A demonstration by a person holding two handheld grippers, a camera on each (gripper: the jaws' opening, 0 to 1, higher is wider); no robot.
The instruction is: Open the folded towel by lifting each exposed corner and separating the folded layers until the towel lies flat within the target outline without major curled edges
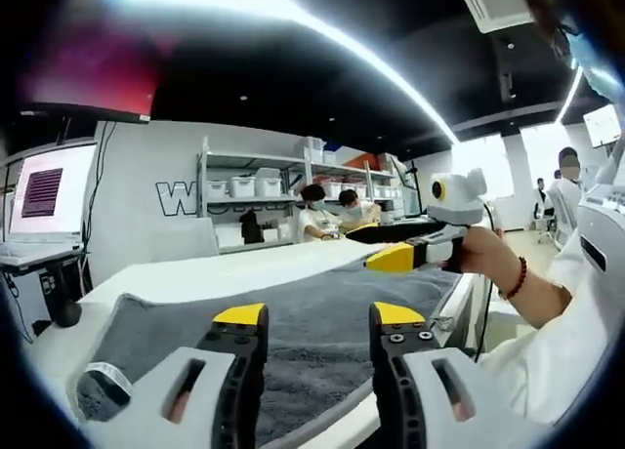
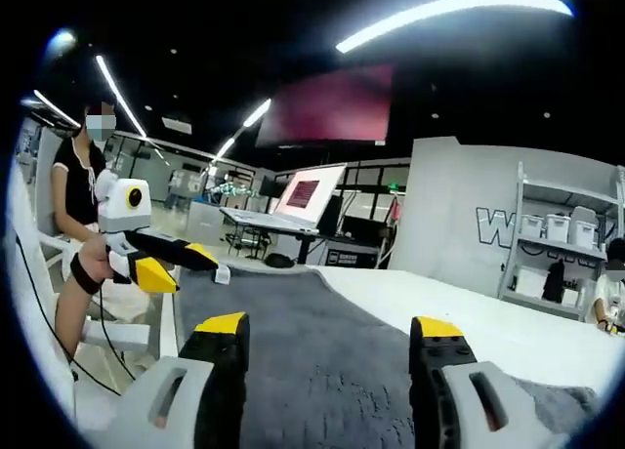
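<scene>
Below, in the left gripper view, the left gripper (image 1: 317, 317) rises from the lower edge with its two yellow-tipped jaws spread apart and nothing between them; it hovers above the grey towel (image 1: 312, 322), apart from the cloth. The towel lies spread over the white table (image 1: 244, 264), its near edge close to the jaws and its far edge running toward the right side of the view. A white label (image 1: 105, 376) sits at the towel's near left corner. Entering from the right, the right gripper (image 1: 376, 246) is held in a hand (image 1: 479, 249) with a beaded bracelet at the wrist; its yellow and black jaws stand slightly apart, above the towel's far right part, and whether they touch the cloth cannot be told.

In the right gripper view, the right gripper (image 2: 332, 327) shows its own jaws wide apart and empty above the towel (image 2: 312, 351), which fills the space between them on the white table (image 2: 459, 312). At left, the left gripper (image 2: 186, 264) appears over the towel's far corner, beside the label (image 2: 223, 273). Shelves with white bins (image 1: 254, 187) stand against the far wall, and a monitor (image 2: 308, 192) stands on a desk behind the table.
</scene>
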